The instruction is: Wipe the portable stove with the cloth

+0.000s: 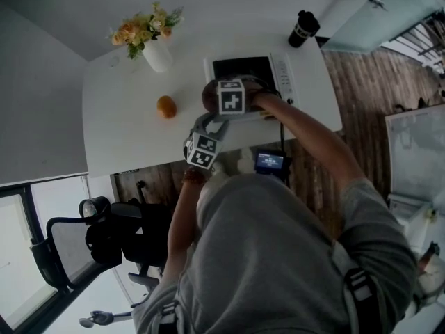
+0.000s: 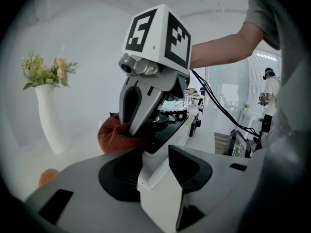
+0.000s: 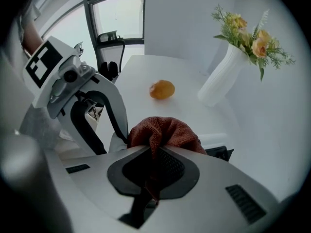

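Note:
The portable stove (image 1: 280, 74) is white with a black glass top and lies at the far right of the white table (image 1: 122, 134). My right gripper (image 3: 153, 161) is shut on a bunched rust-brown cloth (image 3: 165, 130), which it presses against the stove's left end (image 2: 165, 127). From the left gripper view the cloth (image 2: 112, 136) bulges out beside the right gripper's fingers (image 2: 135, 111). My left gripper (image 2: 156, 176) is shut on the stove's white near edge. In the head view both marker cubes sit over the stove's front-left corner, right gripper (image 1: 231, 97) above left gripper (image 1: 201, 147).
A white vase of flowers (image 1: 157, 51) and an orange (image 1: 166, 106) stand left of the stove. A black cup (image 1: 304, 28) sits at the table's far right corner. A black office chair (image 1: 97, 239) is below the table edge, and a small lit screen (image 1: 270, 161) hangs near it.

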